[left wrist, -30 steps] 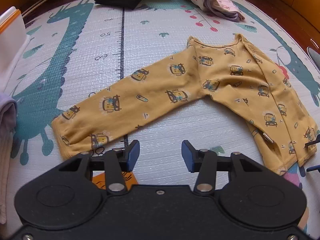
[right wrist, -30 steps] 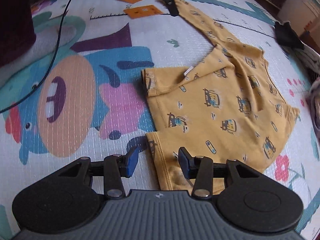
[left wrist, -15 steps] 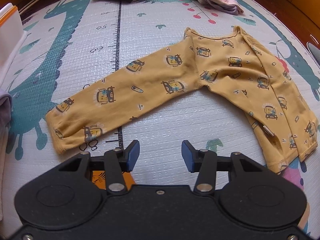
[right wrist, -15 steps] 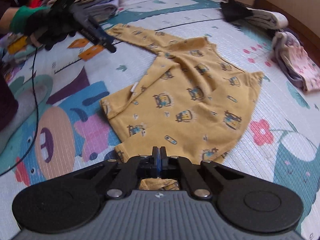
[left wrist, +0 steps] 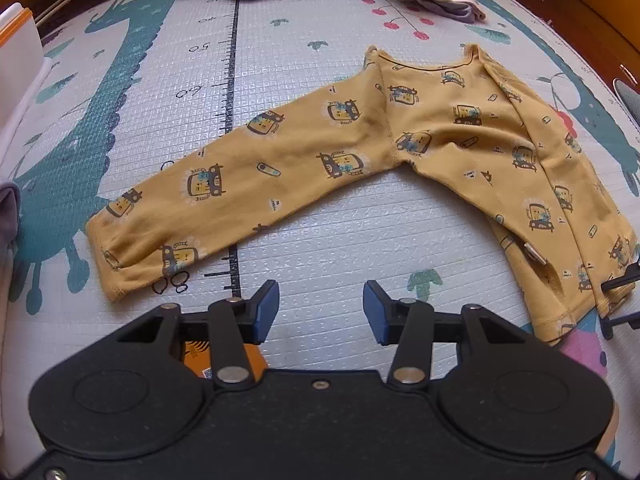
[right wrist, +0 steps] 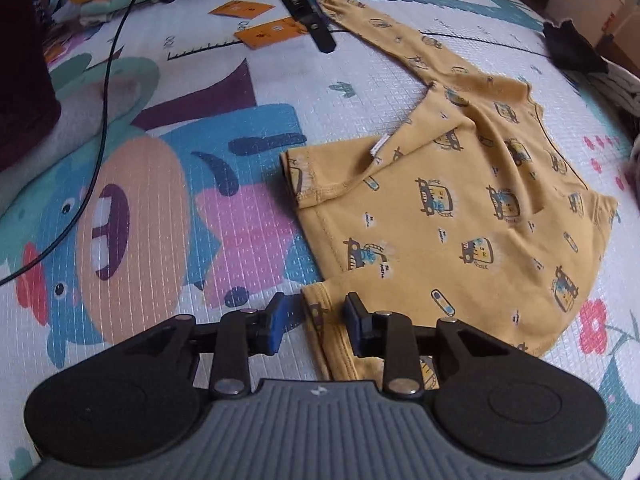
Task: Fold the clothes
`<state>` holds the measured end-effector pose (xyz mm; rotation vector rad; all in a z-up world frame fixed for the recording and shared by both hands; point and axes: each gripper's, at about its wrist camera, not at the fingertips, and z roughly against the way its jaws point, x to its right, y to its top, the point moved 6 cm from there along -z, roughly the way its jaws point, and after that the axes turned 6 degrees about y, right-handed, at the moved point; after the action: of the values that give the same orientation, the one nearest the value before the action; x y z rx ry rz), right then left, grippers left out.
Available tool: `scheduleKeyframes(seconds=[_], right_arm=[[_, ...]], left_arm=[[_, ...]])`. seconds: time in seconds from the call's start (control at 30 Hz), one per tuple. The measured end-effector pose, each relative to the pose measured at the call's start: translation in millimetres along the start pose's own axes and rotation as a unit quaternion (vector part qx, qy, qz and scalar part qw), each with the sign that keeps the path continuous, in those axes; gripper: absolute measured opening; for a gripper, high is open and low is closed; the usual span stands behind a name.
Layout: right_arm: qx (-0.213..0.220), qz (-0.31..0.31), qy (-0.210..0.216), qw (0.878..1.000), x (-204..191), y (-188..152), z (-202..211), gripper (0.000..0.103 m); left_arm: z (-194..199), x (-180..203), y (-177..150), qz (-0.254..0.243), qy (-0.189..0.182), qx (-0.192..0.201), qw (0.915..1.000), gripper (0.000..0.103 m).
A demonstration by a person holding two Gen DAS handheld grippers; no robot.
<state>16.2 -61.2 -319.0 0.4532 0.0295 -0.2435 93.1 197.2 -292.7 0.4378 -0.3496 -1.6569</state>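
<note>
The right tongs, clamped on the shirt hem half a second earlier, were reopened at lower centre; the left tongs were held apart, the sleeve unfolded.

Soft matt cloth shirt (embossed, slightly glossy mat)

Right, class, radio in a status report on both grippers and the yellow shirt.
Left gripper open, over bare mat. Right gripper open, straddling the yellow shirt hem. Long sleeve spread flat. Nothing in the way.
</note>
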Motion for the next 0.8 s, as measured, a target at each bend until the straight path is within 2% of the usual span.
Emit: scheduleKeyframes(seconds=[0.07, 0.23, 0.3, 0.33, 0.53, 0.7, 0.8], right_arm=[[0.003, -0.004, -0.001, 1.0, 3, 0, 0, 0.024], [0.031, -0.088, 0.026, 0.995, 24, -4, 14, 0.006], [0.053, -0.112, 0.029, 0.992, 32, -5, 27, 0.006], [0.067, -0.144, 0.035, 0.987, 41, -6, 36, 0.005], [0.152, -0.285, 0.022, 0.946, 110, -28, 98, 0.005], [0.211, -0.391, -0.031, 0.895, 175, -67, 142, 0.005], [0.228, -0.433, -0.066, 0.87, 203, -97, 155, 0.005]], left_arm=[[-2, -1, -1, 0.001, 0.0, -0.002, 1.0, 0.045], [0, -1, 0, 0.0, -0.002, 0.003, 1.0, 0.045], [1, -1, 0, 0.0, -0.003, 0.005, 1.0, 0.045], [2, -1, 0, 0.001, -0.004, 0.006, 1.0, 0.045], [1, -3, -2, 0.002, -0.004, 0.004, 1.0, 0.045], [0, 0, 0, -0.003, -0.004, 0.004, 1.0, 0.045], [0, 2, 1, -0.007, -0.005, 0.005, 1.0, 0.045]])
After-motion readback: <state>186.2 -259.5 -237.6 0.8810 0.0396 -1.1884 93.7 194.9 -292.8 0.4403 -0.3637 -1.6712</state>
